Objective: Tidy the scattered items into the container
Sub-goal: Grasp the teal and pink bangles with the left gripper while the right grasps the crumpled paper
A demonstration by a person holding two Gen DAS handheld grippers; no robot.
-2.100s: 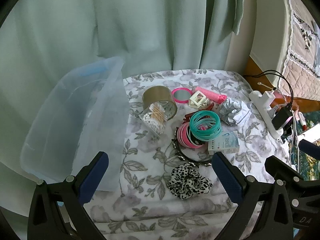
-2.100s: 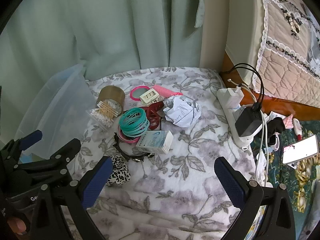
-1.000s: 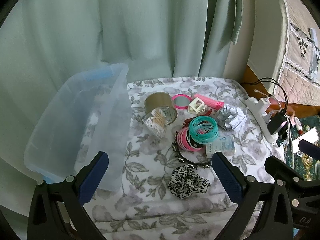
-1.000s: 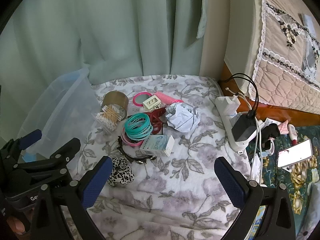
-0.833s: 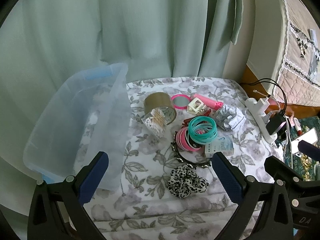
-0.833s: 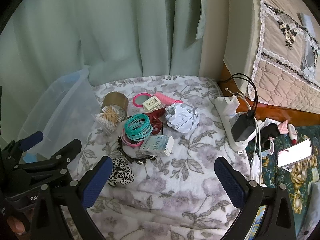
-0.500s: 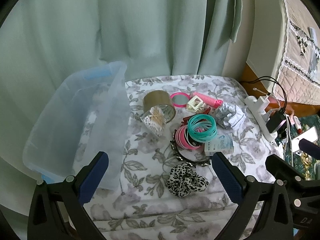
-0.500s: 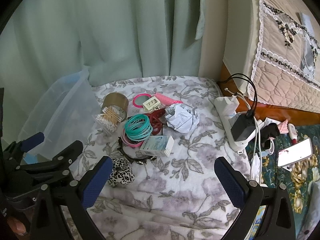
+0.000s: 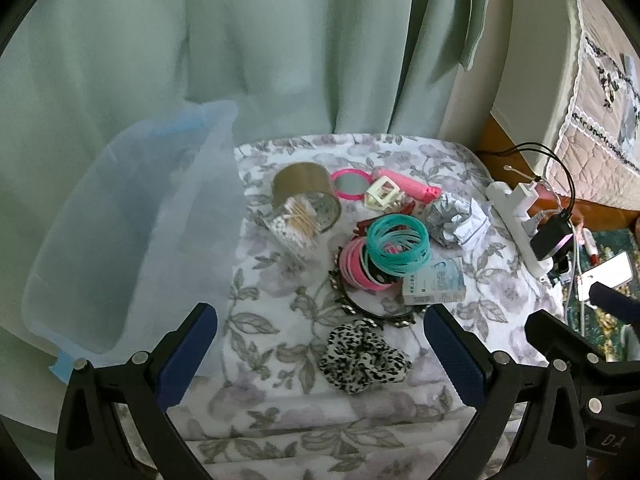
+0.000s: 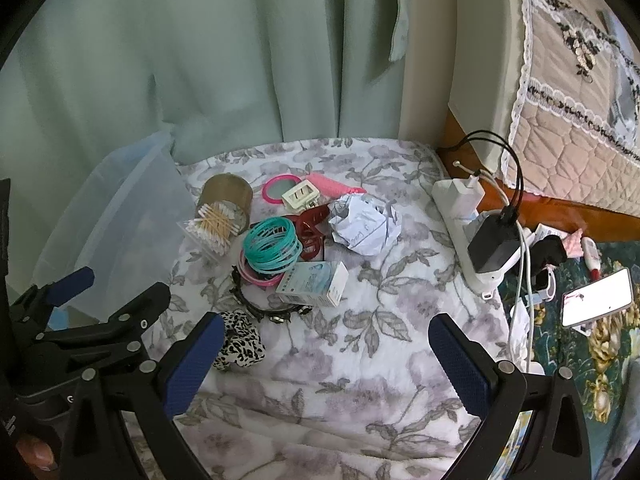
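Since the earlier frames you have shifted both cameras only slightly; no item has left the pile.

Your left gripper (image 9: 320, 354) hangs with its jaws spread wide, holding nothing, above the near edge of the floral cloth (image 9: 280, 308). Your right gripper (image 10: 320, 360) is equally wide and empty, just to the right of the left one.

A leopard scrunchie (image 9: 362, 356) lies between the left fingers (image 9: 188, 356), apart from both. Just beyond it sits a studded headband (image 9: 352, 310), then a stack of pink bangles (image 9: 356, 266) with teal bangles (image 9: 396, 244) resting on them, and a small box (image 9: 434, 282) touching the stack on the right.

Farther back are a cotton-swab case (image 9: 294, 228) leaning on a tape roll (image 9: 306, 190), a pink mirror (image 9: 350, 184), a cream clip (image 9: 382, 196), a pink comb (image 9: 412, 188) and crumpled paper (image 9: 456, 220).

The bin (image 9: 120, 232) stands at the cloth's left edge, beside the pile. A power strip (image 10: 472, 236) lies at the right edge.
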